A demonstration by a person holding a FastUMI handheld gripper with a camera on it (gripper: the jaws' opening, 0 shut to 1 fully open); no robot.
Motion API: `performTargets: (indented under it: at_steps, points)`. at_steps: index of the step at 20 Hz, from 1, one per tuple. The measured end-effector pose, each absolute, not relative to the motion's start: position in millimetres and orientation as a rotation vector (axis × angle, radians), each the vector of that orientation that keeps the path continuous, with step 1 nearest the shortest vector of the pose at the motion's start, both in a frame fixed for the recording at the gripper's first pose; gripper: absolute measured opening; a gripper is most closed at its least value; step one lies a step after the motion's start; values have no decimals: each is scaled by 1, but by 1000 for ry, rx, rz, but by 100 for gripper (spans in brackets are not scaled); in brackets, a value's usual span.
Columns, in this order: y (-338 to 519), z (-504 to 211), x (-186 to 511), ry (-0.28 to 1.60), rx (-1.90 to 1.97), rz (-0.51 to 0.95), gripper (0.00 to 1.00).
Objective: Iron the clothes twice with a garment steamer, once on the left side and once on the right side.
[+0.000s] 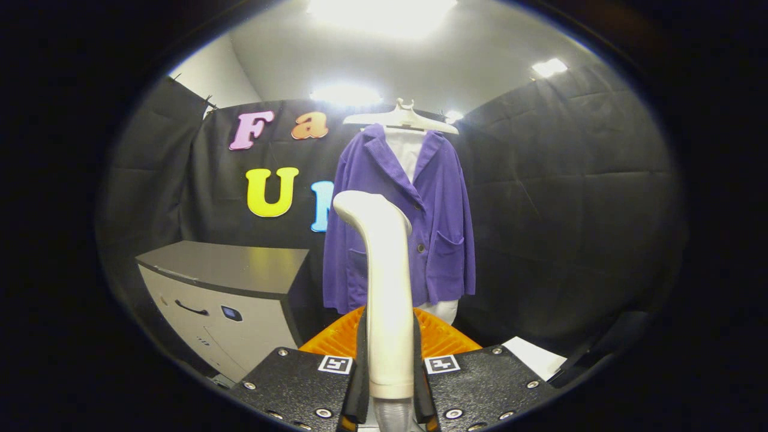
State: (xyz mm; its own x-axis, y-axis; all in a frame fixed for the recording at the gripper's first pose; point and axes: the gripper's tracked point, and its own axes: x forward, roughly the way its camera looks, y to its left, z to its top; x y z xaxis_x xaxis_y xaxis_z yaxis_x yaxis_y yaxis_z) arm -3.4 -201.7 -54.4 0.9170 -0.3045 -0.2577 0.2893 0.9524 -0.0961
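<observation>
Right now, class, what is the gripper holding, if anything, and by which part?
The gripper is shut on the garment steamer, gripping the lower end of its handle; its head rises in front of the purple jacket.

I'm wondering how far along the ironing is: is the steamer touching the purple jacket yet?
No. The steamer, clamped between the gripper's fingers, stands upright well short of the purple jacket hanging beyond it.

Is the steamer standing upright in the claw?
Upright: the steamer rises straight between the claw fingers, both pressing its handle, head bent toward the purple jacket.
</observation>
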Motion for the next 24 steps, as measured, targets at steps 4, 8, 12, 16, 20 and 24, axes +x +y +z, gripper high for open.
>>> performTargets:
  at_steps: [4,8,12,16,20,24]
  points:
    - [-166,-28,-26,236,-78,-268,29]
    - [-129,-13,-41,206,-79,-241,29]
    - [-105,-7,-49,191,-112,-226,29]
    - [-88,-6,-52,177,-113,-213,29]
    - [-80,-7,-50,176,-121,-202,29]
    - [-75,-7,-48,175,-124,-201,29]
